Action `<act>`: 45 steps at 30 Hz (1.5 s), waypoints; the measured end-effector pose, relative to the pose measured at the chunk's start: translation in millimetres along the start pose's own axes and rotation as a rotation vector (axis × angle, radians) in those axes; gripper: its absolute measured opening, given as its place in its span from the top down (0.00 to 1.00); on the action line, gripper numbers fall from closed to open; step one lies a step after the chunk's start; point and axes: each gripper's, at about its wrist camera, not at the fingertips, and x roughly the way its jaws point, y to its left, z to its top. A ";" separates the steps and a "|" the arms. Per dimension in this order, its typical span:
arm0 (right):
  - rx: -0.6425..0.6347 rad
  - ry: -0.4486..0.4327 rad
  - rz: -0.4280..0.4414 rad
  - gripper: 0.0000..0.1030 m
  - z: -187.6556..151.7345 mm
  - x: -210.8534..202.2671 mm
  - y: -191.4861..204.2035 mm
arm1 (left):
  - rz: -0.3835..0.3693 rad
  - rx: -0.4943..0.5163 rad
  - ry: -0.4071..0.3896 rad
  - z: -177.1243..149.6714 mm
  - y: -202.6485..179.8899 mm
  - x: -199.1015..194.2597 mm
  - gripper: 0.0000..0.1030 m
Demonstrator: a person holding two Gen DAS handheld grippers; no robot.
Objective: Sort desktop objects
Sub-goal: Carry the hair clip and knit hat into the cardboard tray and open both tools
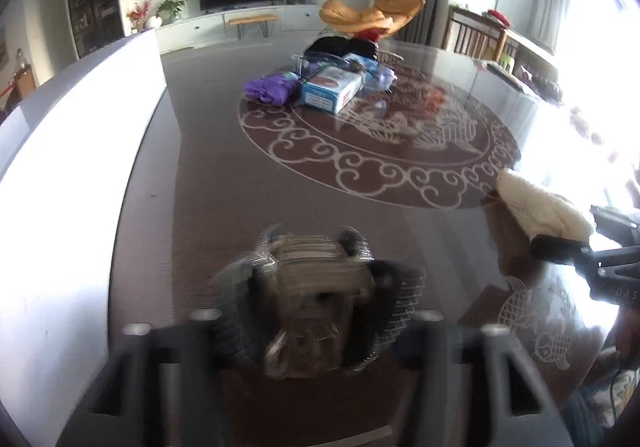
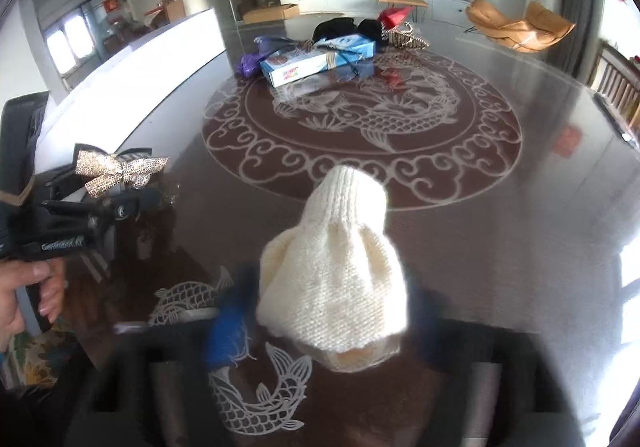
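My left gripper [image 1: 320,311] is shut on a glittery gold and black bow hair clip [image 1: 316,283], blurred by motion, just above the dark glass table [image 1: 280,187]. The bow [image 2: 120,169] and left gripper [image 2: 132,203] also show at the left of the right wrist view. My right gripper [image 2: 328,311] is shut on a cream knitted hat [image 2: 336,267], which hangs over the table's near edge. The hat [image 1: 540,207] and right gripper [image 1: 560,247] show at the right of the left wrist view.
At the table's far side lies a pile: a blue and white box [image 1: 330,89], purple gloves [image 1: 270,87], clear plastic packs, a black item [image 2: 346,29] and a basket [image 2: 408,37]. A white wall ledge [image 1: 80,135] runs along the left. An orange chair [image 2: 520,25] stands beyond.
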 end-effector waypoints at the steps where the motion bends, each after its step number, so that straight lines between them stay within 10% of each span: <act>1: 0.017 -0.001 0.011 0.55 1.7 -2.2 -1.5 | -0.032 -0.030 -0.005 -0.9 4.6 -2.5 0.70; 18: -0.034 -0.098 0.104 0.55 53.0 -52.6 52.8 | -0.175 -0.204 -0.248 19.6 45.5 -130.9 0.72; 28: -0.237 -0.134 0.347 0.55 119.0 -59.1 195.6 | 0.060 -0.295 -0.236 17.9 182.7 -185.5 0.72; 36: -0.473 -0.021 0.502 0.51 119.3 -13.0 336.9 | 0.147 -0.431 -0.042 -16.3 272.1 -156.8 0.71; 38: -0.493 0.028 0.549 0.31 120.6 9.5 355.2 | 0.173 -0.442 0.019 -15.4 282.7 -144.9 0.62; 40: -0.490 0.091 0.594 0.08 123.2 32.6 367.2 | 0.219 -0.458 0.051 -14.6 291.2 -138.6 0.20; 45: -0.404 0.038 0.647 0.06 126.3 29.0 348.0 | 0.251 -0.480 -0.023 -17.2 290.5 -148.3 0.16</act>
